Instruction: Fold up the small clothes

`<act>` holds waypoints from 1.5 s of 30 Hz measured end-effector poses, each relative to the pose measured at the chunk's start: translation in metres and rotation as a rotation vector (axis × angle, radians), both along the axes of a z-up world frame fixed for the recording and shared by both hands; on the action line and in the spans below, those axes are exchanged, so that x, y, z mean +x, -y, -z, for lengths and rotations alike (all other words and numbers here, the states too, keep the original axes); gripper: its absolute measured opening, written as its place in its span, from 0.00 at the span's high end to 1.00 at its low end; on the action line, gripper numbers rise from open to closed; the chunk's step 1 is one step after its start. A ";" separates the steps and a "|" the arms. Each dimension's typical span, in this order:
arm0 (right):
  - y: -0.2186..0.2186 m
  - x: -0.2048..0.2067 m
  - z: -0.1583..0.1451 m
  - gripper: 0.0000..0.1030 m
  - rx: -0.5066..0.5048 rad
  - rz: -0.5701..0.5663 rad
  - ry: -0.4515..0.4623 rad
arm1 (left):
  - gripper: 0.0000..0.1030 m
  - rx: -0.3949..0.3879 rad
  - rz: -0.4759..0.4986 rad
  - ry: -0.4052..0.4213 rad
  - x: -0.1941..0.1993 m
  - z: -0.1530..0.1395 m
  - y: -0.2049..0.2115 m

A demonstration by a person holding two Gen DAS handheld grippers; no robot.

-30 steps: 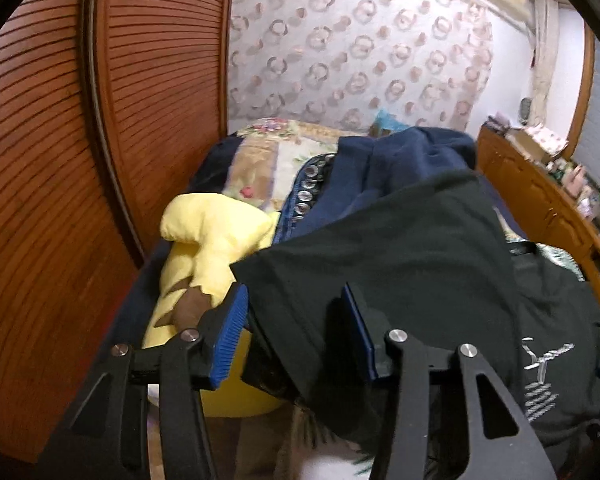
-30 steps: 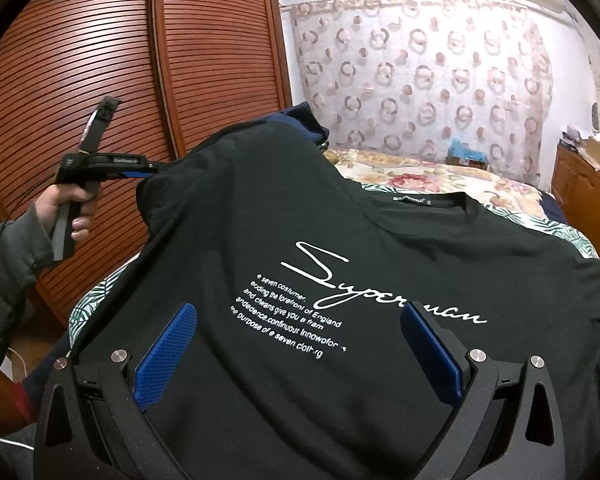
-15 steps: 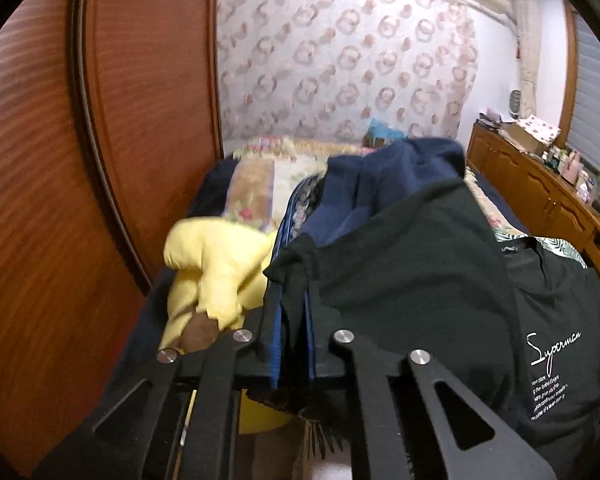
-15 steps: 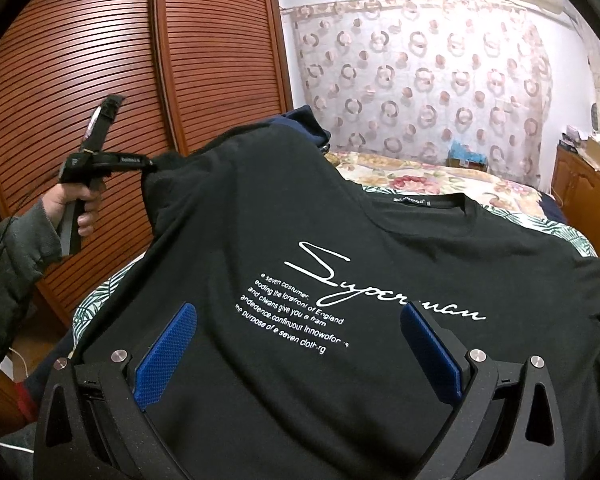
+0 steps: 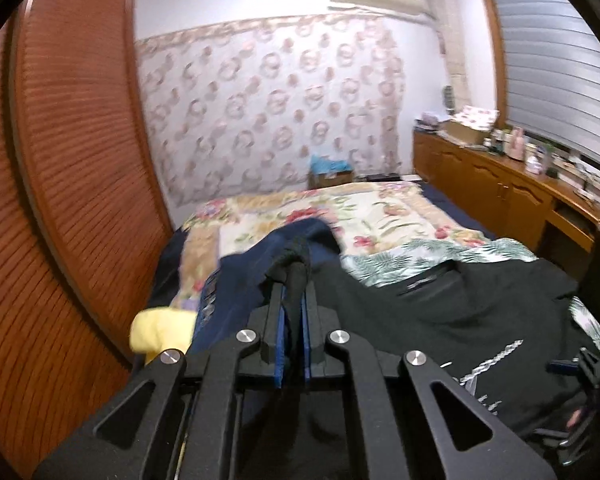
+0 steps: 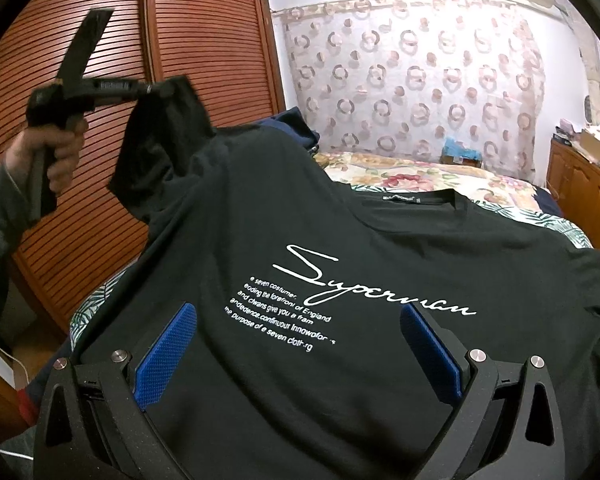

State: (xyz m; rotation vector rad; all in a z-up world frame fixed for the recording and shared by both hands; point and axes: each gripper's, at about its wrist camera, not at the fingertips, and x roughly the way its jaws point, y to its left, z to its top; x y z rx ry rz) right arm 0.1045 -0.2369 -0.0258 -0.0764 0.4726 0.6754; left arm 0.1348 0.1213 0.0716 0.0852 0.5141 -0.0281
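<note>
Louvred wardrobe (image 6: pixel 204 60) at left. Ring-patterned curtain (image 5: pixel 268 112) behind floral bedspread (image 5: pixel 380 220). Cluttered sideboard (image 5: pixel 500 184) at right. Yellow item (image 5: pixel 160 332), possibly a cushion.

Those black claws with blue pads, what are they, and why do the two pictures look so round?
They are two grabbing tools, one held in each of a person's hands. Each tool carries a wide-eyed camera looking along its fingers, which bends the picture round. One picture is from the left tool, one from the right. A black T-shirt with white writing lies on a bed with a flowery cover. The left gripper is squeezed shut on the shirt's sleeve and holds it up in the air. The right gripper is wide open above the shirt, holding nothing.
</note>
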 end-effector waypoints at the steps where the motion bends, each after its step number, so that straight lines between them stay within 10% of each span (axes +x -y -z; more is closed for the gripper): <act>1: 0.000 0.000 0.000 0.01 0.001 0.002 0.001 | 0.93 -0.002 0.019 0.000 0.001 -0.004 0.005; 11: 0.007 -0.006 0.005 0.01 0.030 0.037 -0.006 | 0.90 0.008 0.198 -0.063 0.027 -0.016 0.082; 18: 0.009 -0.011 0.005 0.01 0.040 0.074 -0.026 | 0.21 0.008 0.253 -0.090 0.024 -0.006 0.088; 36: 0.009 -0.011 -0.004 0.01 -0.002 0.157 -0.024 | 0.21 -0.065 0.226 -0.244 -0.015 0.108 0.075; 41: 0.009 -0.014 -0.002 0.01 -0.015 0.197 -0.044 | 0.49 -0.085 0.234 -0.314 0.002 0.128 0.088; 45: 0.003 -0.011 -0.001 0.01 -0.026 0.203 -0.074 | 0.52 -0.066 0.197 -0.361 0.020 0.144 0.091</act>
